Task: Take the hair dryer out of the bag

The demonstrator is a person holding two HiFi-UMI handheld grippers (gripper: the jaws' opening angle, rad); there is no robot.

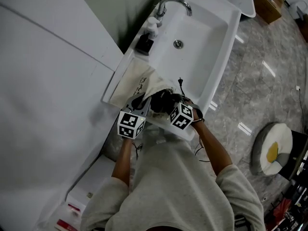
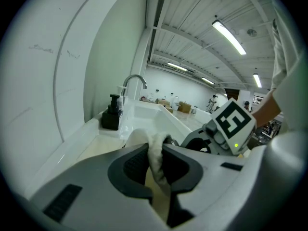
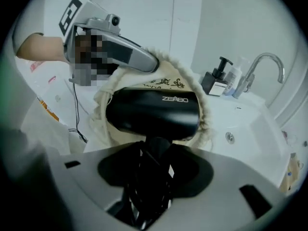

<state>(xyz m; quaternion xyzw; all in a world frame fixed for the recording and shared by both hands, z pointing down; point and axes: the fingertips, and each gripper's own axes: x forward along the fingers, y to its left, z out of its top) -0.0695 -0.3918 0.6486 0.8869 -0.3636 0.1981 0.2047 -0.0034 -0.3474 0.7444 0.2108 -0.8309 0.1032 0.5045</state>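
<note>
A cream cloth bag [image 1: 137, 83] lies on the white counter left of the sink, its mouth toward me. My left gripper [image 2: 155, 166] is shut on the bag's gathered rim [image 2: 155, 148], which stands pinched between its pads. A black hair dryer [image 3: 151, 112] sits at the bag's mouth, its body mostly out of the cloth [image 3: 166, 83]. My right gripper [image 3: 154, 172] is shut on the dryer's handle, with the black cord bunched between the jaws. In the head view both grippers [image 1: 139, 104] [image 1: 172, 106] meet over the dryer [image 1: 162, 101] at the counter's front edge.
The white sink basin [image 1: 211, 28] with its chrome faucet [image 1: 173, 4] lies behind the bag. A dark pump bottle [image 1: 144, 44] stands on the counter by the wall. White boxes [image 1: 91, 182] sit low at the left; a round cushion [image 1: 273, 148] lies on the grey floor.
</note>
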